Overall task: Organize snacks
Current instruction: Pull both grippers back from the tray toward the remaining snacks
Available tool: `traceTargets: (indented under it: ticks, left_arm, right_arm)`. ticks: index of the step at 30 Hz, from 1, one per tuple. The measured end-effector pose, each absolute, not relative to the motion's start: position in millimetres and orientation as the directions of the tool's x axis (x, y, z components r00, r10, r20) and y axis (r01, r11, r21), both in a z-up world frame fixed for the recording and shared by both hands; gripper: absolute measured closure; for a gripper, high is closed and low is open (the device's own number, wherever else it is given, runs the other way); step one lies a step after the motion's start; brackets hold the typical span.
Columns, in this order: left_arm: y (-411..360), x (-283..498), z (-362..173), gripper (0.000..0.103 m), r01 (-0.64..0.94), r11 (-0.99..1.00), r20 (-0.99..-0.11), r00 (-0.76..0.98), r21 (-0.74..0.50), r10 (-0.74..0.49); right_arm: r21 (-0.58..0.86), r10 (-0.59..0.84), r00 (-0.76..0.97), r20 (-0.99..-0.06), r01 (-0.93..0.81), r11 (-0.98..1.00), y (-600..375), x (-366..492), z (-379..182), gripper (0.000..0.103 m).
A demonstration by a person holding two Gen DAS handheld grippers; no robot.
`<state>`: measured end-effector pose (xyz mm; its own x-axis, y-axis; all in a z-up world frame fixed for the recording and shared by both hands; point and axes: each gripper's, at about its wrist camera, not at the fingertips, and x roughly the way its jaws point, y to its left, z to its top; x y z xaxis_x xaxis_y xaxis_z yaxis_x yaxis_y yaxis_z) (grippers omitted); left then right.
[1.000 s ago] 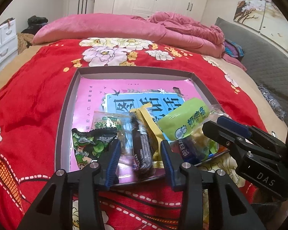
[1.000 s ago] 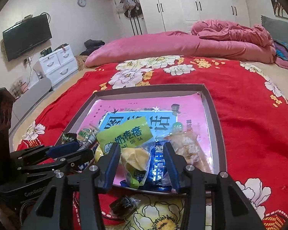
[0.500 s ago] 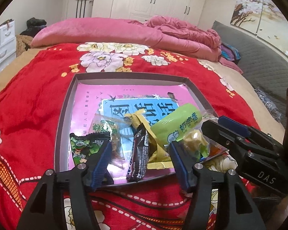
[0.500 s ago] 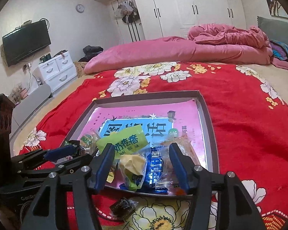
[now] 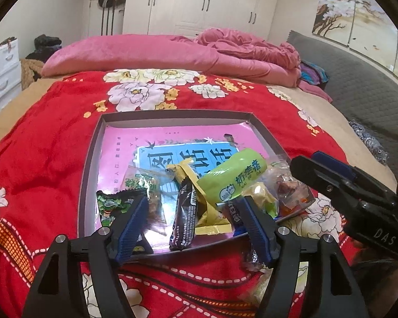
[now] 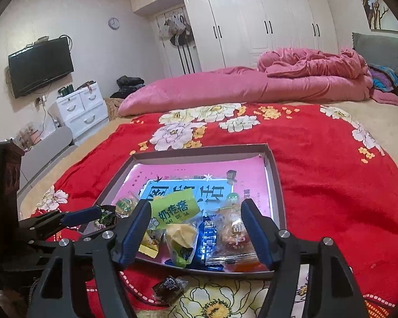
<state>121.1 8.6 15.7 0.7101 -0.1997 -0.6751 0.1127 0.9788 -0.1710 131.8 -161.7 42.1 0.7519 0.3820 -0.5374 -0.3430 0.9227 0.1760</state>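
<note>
left tongs: apart, opening | snacks: probably untouched in tray

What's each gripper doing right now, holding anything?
Left gripper: open, just been opening, holding nothing; snack packets lie loose between its fingers.
Right gripper: open, just been opening, holding nothing.

I see a red floral bedspread covering the bed, with a pink quilt bunched along its far side. White wardrobes line the back wall; a wall-mounted television hangs above a white drawer chest.
</note>
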Motion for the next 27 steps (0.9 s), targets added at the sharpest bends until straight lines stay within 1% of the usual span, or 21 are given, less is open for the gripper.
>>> traceTargets:
  ticks: [15, 27]
  left_arm:
    - [11, 109, 19, 0.029, 0.112, 0.977, -0.673, 0.71, -0.183, -0.207]
    - [13, 99, 21, 0.029, 0.119, 0.974, -0.677, 0.703, -0.191, -0.218]
  right_arm:
    - [0.149, 0.396, 0.757, -0.52, -0.377, 0.914, -171, 111, 51, 0.031]
    - [0.111, 0.403, 0.744, -0.533, -0.41, 0.905, -173, 96, 51, 0.03]
